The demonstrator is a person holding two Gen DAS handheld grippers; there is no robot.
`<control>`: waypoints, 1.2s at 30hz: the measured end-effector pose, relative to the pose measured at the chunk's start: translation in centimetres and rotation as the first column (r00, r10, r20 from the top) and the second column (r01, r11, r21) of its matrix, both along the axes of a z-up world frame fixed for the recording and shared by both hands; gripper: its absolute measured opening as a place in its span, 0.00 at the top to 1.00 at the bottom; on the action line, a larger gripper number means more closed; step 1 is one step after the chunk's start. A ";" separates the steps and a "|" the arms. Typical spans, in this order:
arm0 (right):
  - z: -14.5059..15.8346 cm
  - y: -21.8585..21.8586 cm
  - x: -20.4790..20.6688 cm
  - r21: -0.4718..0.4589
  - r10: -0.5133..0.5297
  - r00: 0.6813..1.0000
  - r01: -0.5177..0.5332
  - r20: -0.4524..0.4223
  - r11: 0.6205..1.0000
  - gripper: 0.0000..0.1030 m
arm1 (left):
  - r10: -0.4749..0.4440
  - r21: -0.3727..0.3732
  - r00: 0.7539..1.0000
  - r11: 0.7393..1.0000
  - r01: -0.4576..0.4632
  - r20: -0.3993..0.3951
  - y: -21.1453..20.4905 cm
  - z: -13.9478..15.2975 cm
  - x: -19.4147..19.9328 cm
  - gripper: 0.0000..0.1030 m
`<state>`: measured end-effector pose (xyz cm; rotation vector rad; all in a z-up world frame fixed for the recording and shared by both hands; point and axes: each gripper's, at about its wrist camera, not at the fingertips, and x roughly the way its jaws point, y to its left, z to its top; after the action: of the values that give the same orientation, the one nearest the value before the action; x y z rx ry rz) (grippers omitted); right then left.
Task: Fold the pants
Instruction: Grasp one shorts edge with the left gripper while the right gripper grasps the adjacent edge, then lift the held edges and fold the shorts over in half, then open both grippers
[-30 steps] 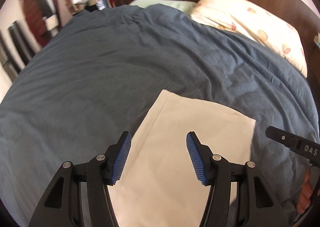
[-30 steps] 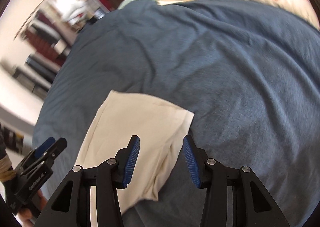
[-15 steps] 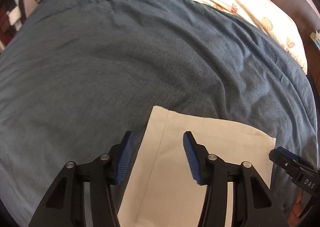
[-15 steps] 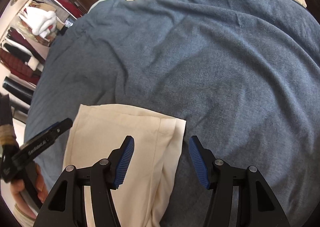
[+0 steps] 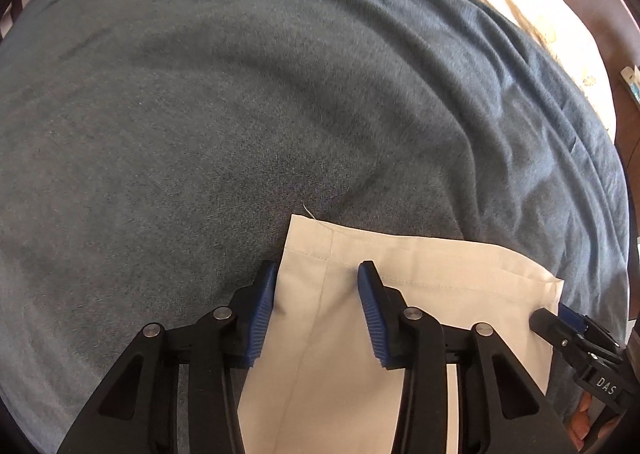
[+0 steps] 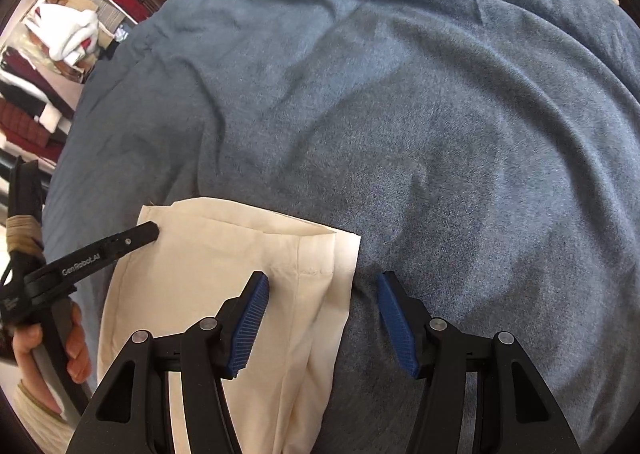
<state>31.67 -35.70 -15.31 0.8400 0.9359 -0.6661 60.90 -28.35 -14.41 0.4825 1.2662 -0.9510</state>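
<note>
Cream pants [image 5: 420, 294] lie flat on a blue-grey bed cover, hem end pointing up the bed; they also show in the right wrist view [image 6: 224, 254]. My left gripper [image 5: 316, 274] is open and straddles the left hem corner, low over the cloth. My right gripper [image 6: 322, 282] is open and straddles the right hem corner and its edge. The right gripper's tip [image 5: 552, 324] shows at the pants' right corner in the left view. The left gripper's finger [image 6: 132, 240] shows over the left corner in the right view.
The blue-grey cover [image 5: 240, 114] spreads over the whole bed [image 6: 440, 134]. A patterned pillow [image 5: 540, 2] lies at the head, against a dark wood headboard. Shelves of folded clothes [image 6: 48, 66] stand off the bed's left side.
Both grippers have moved down and closer to the hem end of the pants. Each now straddles a hem corner. Both stay open.
</note>
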 end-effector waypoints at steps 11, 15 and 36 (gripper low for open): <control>-1.4 -0.9 -0.3 0.041 0.016 0.999 -0.017 0.030 0.999 0.45 | 0.007 -0.010 1.000 1.000 -0.007 -0.021 -0.8 -1.2 -0.9 0.57; -1.3 -1.0 0.1 0.039 0.018 1.000 -0.019 0.024 0.999 0.45 | 0.009 -0.027 0.997 1.000 -0.011 -0.077 -0.9 -1.3 -0.6 0.71; 3.4 -1.0 0.2 -0.065 0.165 0.979 -0.158 0.116 0.985 0.83 | 0.005 -0.127 1.000 0.992 -0.004 0.004 0.8 4.1 -3.6 0.89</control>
<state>31.89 -36.67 -11.88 0.7381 0.8622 -0.4927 57.30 -27.53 -10.35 0.3820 1.1943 -1.0192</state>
